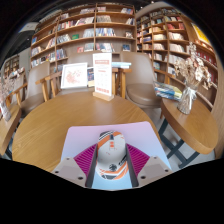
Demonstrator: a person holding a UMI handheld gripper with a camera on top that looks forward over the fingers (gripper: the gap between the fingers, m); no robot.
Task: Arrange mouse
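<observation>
A white and grey mouse (pixel 111 155) with orange stripes sits between my gripper's fingers, its nose pointing away from me. My gripper (pixel 111 150) is shut on the mouse, and the magenta pads (pixel 86 160) press on both of its sides. Under the mouse lies a pale blue-white mouse mat (pixel 86 135) on the near part of a round wooden table (pixel 45 125). I cannot tell whether the mouse rests on the mat or hangs just above it.
Two standing sign cards (pixel 103 80) (pixel 74 75) are at the table's far edge. A chair (pixel 146 95) stands beyond the table to the right. A second table (pixel 197 122) with a vase of flowers (pixel 187 95) is on the right. Bookshelves (pixel 90 30) line the back.
</observation>
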